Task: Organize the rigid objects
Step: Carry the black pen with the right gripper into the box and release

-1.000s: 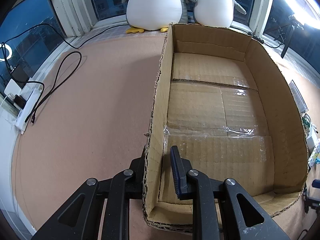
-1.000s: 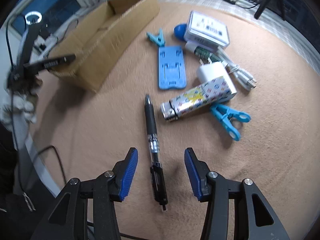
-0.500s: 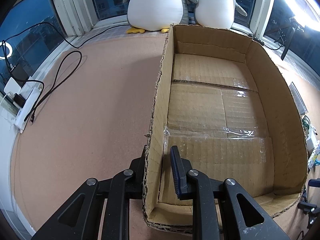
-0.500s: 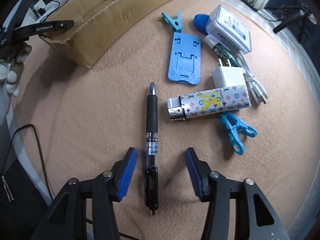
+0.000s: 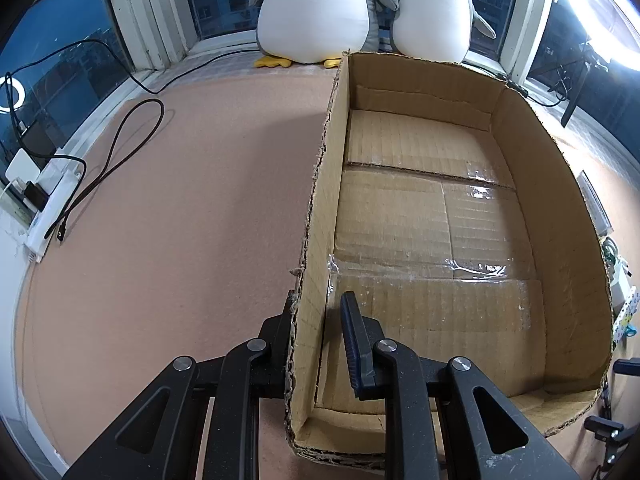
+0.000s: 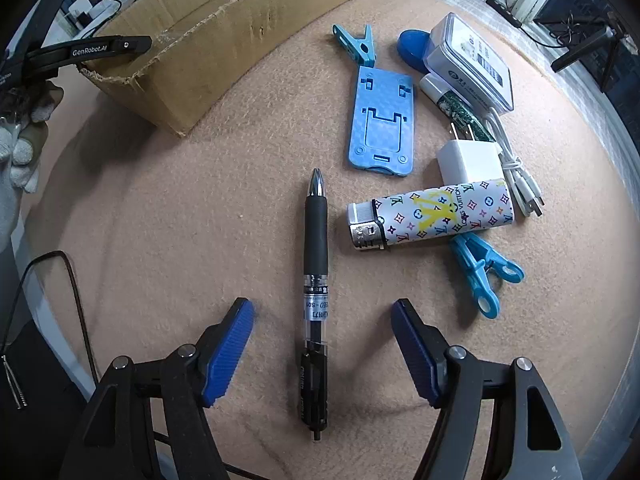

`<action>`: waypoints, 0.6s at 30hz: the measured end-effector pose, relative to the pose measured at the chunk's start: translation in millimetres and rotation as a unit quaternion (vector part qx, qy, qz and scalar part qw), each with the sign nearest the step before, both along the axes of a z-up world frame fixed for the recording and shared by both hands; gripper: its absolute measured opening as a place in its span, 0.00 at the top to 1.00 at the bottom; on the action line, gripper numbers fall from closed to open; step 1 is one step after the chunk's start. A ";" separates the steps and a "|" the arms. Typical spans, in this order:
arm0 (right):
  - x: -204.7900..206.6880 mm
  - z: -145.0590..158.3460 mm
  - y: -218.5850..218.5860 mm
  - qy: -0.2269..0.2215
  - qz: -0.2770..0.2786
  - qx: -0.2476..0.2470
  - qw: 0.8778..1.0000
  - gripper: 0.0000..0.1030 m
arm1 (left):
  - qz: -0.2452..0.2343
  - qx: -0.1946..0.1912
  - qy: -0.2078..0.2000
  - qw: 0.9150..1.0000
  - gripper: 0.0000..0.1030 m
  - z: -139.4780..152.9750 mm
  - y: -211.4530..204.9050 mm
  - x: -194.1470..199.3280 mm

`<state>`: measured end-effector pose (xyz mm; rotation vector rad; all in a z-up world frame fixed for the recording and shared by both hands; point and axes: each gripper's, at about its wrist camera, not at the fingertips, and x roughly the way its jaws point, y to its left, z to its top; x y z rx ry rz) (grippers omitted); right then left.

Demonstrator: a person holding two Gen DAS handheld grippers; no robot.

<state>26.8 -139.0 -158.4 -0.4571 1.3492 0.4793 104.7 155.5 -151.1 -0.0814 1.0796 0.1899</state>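
Lying lengthwise on the tan worktop (image 6: pixel 160 220), a black pen (image 6: pixel 315 280) sits between the blue pads of the right gripper (image 6: pixel 322 344), whose jaws have just been opening and now stand wide, neither pad touching the barrel; the pen's silver tip points away from the camera and its clip end reaches back between the gripper's arms. Just to the right lies a patterned lighter (image 6: pixel 432 214), its far end partly covering a white charger plug (image 6: pixel 470 162) with a coiled white cable (image 6: pixel 516 172), and a blue clip (image 6: pixel 486 276) lies against its lower edge. Beyond the pen is a flat blue phone stand (image 6: pixel 382 120), a second blue clip (image 6: pixel 356 46) at its top, and farther right a clear-lidded case (image 6: pixel 470 60) that half hides a blue rounded object (image 6: pixel 414 50) and a small tube whose print is too small to read. At upper left an open cardboard box (image 6: pixel 208 44) runs out of frame. The left gripper (image 5: pixel 316 336) is clamped on the box's near side wall (image 5: pixel 316 240), one finger outside and mostly hidden by the cardboard, the other inside; from the right wrist view only its branded tip and a gloved hand (image 6: pixel 20 148) show at the edge. Inside, the box shows only its taped floor. Two plush penguins (image 5: pixel 320 8) sit beyond it, heads cut off.
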 end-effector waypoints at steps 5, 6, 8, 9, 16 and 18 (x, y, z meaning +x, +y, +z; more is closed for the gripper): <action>-6.7 6.1 5.9 -0.004 0.015 0.008 1.000 0.68 | 0.000 0.000 -0.001 1.000 0.79 0.0 0.0 0.4; -8.3 7.9 7.0 -0.005 0.014 0.010 1.000 0.80 | -0.001 0.000 -0.001 1.000 0.79 0.1 0.1 0.3; -7.3 10.0 6.6 -0.001 0.006 0.021 1.000 0.90 | -0.001 0.000 -0.001 1.000 0.79 0.2 0.1 0.4; -6.7 11.0 6.0 0.000 0.000 0.026 1.000 0.90 | -0.001 0.000 -0.001 1.000 0.79 0.1 0.2 0.3; 0.4 29.0 -13.2 -0.002 -0.064 0.097 0.993 0.90 | -0.001 -0.001 -0.002 1.000 0.79 0.4 0.1 0.1; 3.1 44.4 -17.4 -0.017 -0.079 0.123 0.989 0.90 | -0.001 -0.002 -0.002 1.000 0.79 0.3 0.1 0.0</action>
